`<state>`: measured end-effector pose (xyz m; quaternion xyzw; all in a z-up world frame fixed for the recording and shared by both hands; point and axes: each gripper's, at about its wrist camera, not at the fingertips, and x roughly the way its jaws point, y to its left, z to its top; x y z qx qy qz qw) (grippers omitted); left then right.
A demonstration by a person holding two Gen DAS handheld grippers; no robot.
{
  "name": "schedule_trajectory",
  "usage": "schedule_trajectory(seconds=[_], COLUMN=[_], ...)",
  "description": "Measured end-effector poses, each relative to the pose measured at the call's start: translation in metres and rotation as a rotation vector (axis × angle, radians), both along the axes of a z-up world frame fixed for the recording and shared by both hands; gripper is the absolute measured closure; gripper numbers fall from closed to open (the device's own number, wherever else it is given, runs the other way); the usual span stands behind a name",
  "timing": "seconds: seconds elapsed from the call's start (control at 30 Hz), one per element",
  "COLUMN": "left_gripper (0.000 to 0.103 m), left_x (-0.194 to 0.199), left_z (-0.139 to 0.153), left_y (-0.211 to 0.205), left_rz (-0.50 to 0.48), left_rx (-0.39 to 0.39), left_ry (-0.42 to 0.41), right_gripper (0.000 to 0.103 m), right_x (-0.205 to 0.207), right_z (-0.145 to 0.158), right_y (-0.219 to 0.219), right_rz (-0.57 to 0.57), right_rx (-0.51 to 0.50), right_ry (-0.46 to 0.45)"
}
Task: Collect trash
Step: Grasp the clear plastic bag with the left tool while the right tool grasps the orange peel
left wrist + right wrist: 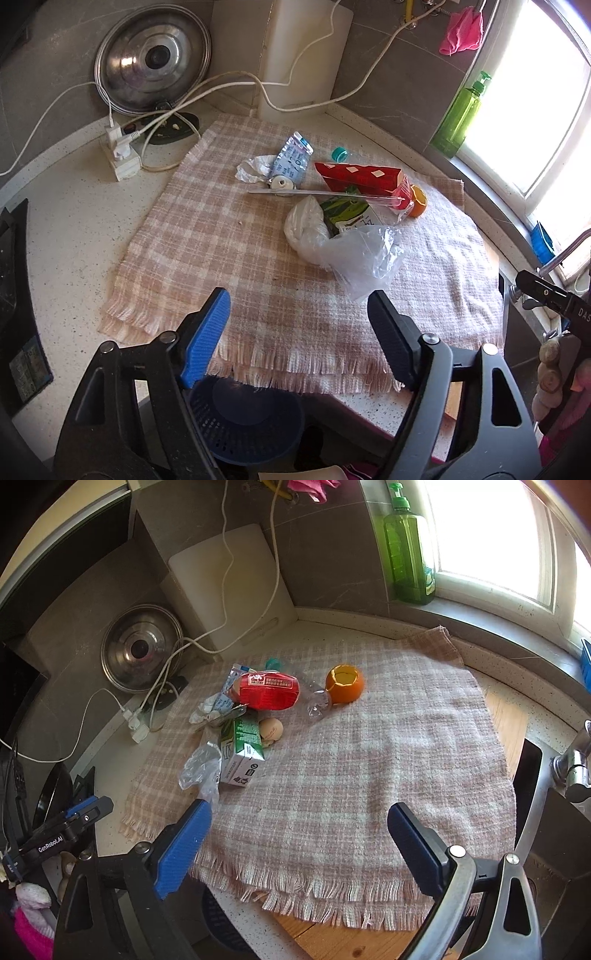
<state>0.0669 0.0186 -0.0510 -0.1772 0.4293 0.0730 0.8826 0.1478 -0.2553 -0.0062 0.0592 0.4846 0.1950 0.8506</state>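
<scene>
A trash pile lies on the checked cloth (207, 229) (369, 775): a red carton (362, 177) (267, 690), a green carton (351, 214) (240, 753), a clear plastic bag (365, 254) (199, 768), a hollow orange peel (419, 201) (345, 685), a silver-blue wrapper (293, 158), an eggshell (271, 729) and a clear bottle (317, 701). My left gripper (299, 299) hangs open over the cloth's near part, just short of the bag. My right gripper (300, 806) is open and empty above bare cloth. A dark blue basket (243, 421) sits below the counter edge.
Against the back wall lean a steel pot lid (153, 66) and a white cutting board (299, 55). A power strip (120, 155) with white cables lies left of the cloth. A green soap bottle (408, 554) stands on the sill. Faucet (572, 764) and sink at right.
</scene>
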Motion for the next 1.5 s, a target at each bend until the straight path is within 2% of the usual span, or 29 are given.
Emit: schedule_trajectory(seconds=[0.2, 0.23, 0.4, 0.67, 0.9, 1.03, 1.17, 1.23, 1.27, 1.3, 1.4, 1.5], left_gripper=[0.041, 0.041, 0.042, 0.042, 0.042, 0.042, 0.042, 0.05, 0.063, 0.07, 0.081, 0.086], left_x=[0.032, 0.037, 0.066, 0.111, 0.13, 0.135, 0.137, 0.138, 0.139, 0.14, 0.137, 0.13], left_z=[-0.016, -0.018, -0.032, -0.072, -0.1, -0.111, -0.116, -0.117, -0.12, -0.123, -0.126, -0.123], left_y=[0.002, 0.004, 0.013, 0.03, 0.035, 0.038, 0.041, 0.041, 0.041, 0.041, 0.043, 0.045], left_rz=[0.021, 0.028, 0.083, 0.173, 0.224, 0.248, 0.259, 0.255, 0.256, 0.258, 0.266, 0.259], left_rx=[-0.109, -0.129, -0.249, -0.497, -0.571, -0.605, -0.64, -0.638, -0.641, -0.652, -0.662, -0.66], left_ry=[0.041, 0.043, 0.078, 0.166, 0.219, 0.226, 0.223, 0.228, 0.238, 0.246, 0.236, 0.224], right_gripper=[0.016, 0.021, 0.032, 0.04, 0.05, 0.055, 0.055, 0.055, 0.056, 0.056, 0.059, 0.065], right_x=[0.055, 0.065, 0.116, 0.182, 0.226, 0.243, 0.249, 0.249, 0.249, 0.249, 0.25, 0.25], right_z=[-0.006, -0.009, -0.027, -0.064, -0.096, -0.105, -0.107, -0.11, -0.112, -0.115, -0.123, -0.129], right_y=[-0.02, -0.023, -0.034, -0.03, -0.018, -0.005, 0.01, 0.015, 0.016, 0.017, 0.017, 0.015], right_rz=[-0.012, -0.015, -0.022, -0.022, -0.031, -0.035, -0.025, -0.022, -0.024, -0.025, -0.03, -0.027], right_rx=[0.043, 0.053, 0.164, 0.25, 0.251, 0.219, 0.168, 0.138, 0.131, 0.129, 0.13, 0.129], right_ry=[0.02, 0.031, 0.123, 0.255, 0.338, 0.335, 0.342, 0.344, 0.349, 0.357, 0.373, 0.384])
